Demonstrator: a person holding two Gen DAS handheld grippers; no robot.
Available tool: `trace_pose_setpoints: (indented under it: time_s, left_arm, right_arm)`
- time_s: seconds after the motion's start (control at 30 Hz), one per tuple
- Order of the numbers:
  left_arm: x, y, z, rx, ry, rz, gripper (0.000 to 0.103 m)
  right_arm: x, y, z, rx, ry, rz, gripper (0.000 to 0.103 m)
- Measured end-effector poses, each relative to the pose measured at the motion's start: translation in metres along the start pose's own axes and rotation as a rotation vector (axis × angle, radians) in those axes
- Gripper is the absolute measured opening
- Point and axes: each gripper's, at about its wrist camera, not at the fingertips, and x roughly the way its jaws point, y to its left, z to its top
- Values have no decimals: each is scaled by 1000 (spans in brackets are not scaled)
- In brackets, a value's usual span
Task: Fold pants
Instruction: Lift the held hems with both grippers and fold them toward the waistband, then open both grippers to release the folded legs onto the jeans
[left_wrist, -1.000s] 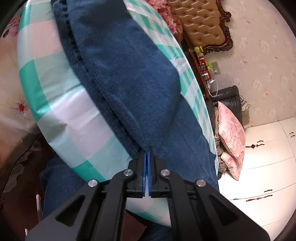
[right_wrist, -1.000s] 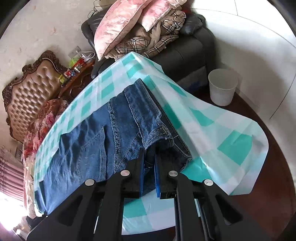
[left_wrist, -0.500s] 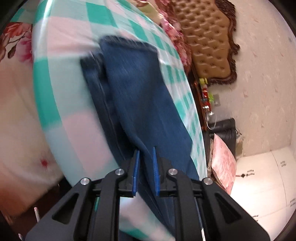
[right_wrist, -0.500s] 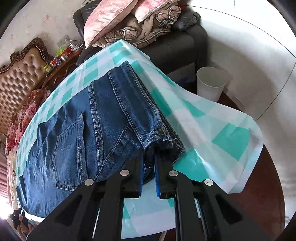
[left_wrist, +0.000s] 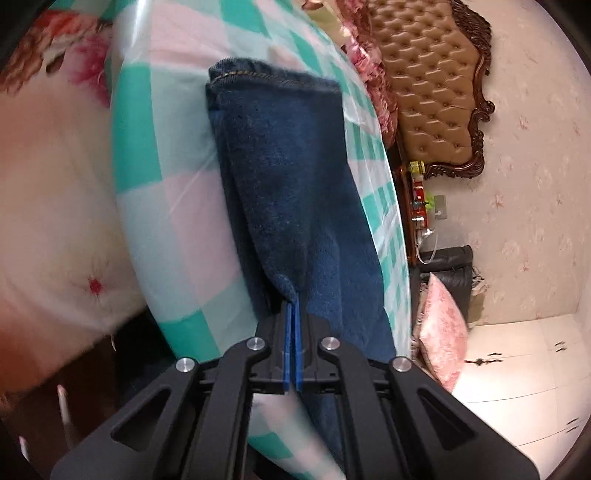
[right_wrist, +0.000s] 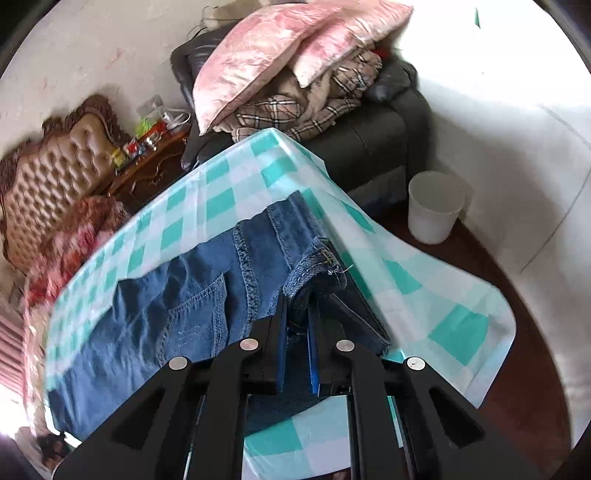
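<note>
Blue denim pants (left_wrist: 288, 166) lie lengthwise on a table under a green-and-white checked cloth (left_wrist: 155, 155). In the left wrist view the leg runs away to its stitched hem (left_wrist: 266, 75). My left gripper (left_wrist: 293, 306) is closing: its blue pads meet on a raised fold along the leg's near edge. In the right wrist view the pants (right_wrist: 184, 295) show a back pocket and the waistband. My right gripper (right_wrist: 297, 314) is shut on the bunched waistband corner, which it holds a little above the cloth (right_wrist: 424, 288).
A tufted brown headboard (left_wrist: 432, 92) and floral bedding (left_wrist: 44, 184) stand past the table. A dark armchair (right_wrist: 369, 147) piled with pink pillows (right_wrist: 277, 55) and plaid blankets sits behind the far corner. A white bin (right_wrist: 434, 210) stands on the dark floor at the right.
My left gripper travelled along the leg toward the hem, opened briefly and closed again on the fold. My right gripper lifted the waistband corner a little.
</note>
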Motion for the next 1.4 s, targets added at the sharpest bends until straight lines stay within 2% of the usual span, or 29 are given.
trace_pose_setpoints:
  time_s: [0.07,0.13,0.17,0.2,0.33,0.43,0.47,0.53,0.63,0.7,0.77,0.83,0.87,0.9,0.93,0.97,1.0,1.07,1.1,1.13,1.17,1.23,1.27,1.3,1.33,1.37,1.4]
  left_arm:
    - [1,7,5,-25,9,10,2]
    - [-6,8,8,-21,-8,29,12]
    - [-11,9,11,-21,-20,12,26]
    - [-15,7,14,-25,-35,7,31]
    - [-36,14,43,-43,-105,13,31]
    - [-31,20,67,-45,-91,14,31]
    - [-28,19,71,-34,-79,10,29]
    - [-22,10,81,14,-70,73,6]
    - [-16,8,93,31,-56,88,6]
    - [-13,2,94,74,-62,128,7]
    - [-14,-5,91,95,-76,168,11]
    - [-24,-12,83,113,-123,222,25]
    - [-31,-19,78,138,-175,276,41]
    - [-42,-30,69,184,-256,333,46]
    - [-49,-42,60,238,-315,363,46]
    - [-53,-52,49,301,-349,374,48]
    - [-52,-75,30,430,-380,383,54]
    - [-33,-117,-14,678,-371,378,62]
    - [-11,-145,-48,841,-318,341,63]
    - [10,-165,-79,967,-261,301,63]
    - [34,-186,-112,1082,-190,256,63]
    - [74,-213,-161,1210,-59,193,62]
    - [94,-225,-184,1257,7,149,52]
    - [115,-239,-211,1306,68,93,34]
    - [133,-251,-233,1345,121,48,27]
    - [147,-260,-252,1375,168,10,24]
    - [166,-268,-268,1391,216,-13,23]
  right_arm:
    - [5,-2,-2,2,10,-14,10]
    - [11,-10,-5,28,23,-16,10]
    - [15,-17,-7,44,36,-17,10]
    - [17,-19,-11,50,45,-17,10]
    - [33,-26,-19,58,85,-34,10]
    - [44,-26,-21,60,97,-49,10]
    - [45,-26,-22,59,96,-52,10]
    - [46,-25,-24,58,94,-57,10]
    - [47,-29,-28,74,95,-54,10]
    - [49,-31,-33,76,97,-60,10]
    - [49,-31,-39,73,79,-80,10]
    - [48,-35,-43,77,56,-77,14]
    - [47,-37,-43,82,56,-72,18]
    - [43,-41,-43,91,58,-58,22]
    - [38,-43,-42,96,57,-50,29]
    - [31,-45,-41,101,46,-72,55]
    - [16,-48,-39,99,-2,-174,64]
    - [-6,-48,-35,75,-75,-295,64]
    - [-18,-44,-32,58,-113,-359,64]
    - [-24,-37,-29,35,-142,-387,64]
    - [-27,-17,-23,-24,-170,-375,64]
    - [-22,33,-20,-165,-169,-251,64]
    - [-14,62,-22,-250,-151,-175,64]
    - [-3,93,-27,-346,-122,-108,64]
    - [6,114,-32,-419,-101,-61,62]
    - [24,146,-38,-529,-78,9,57]
    - [42,167,-41,-595,-58,30,57]
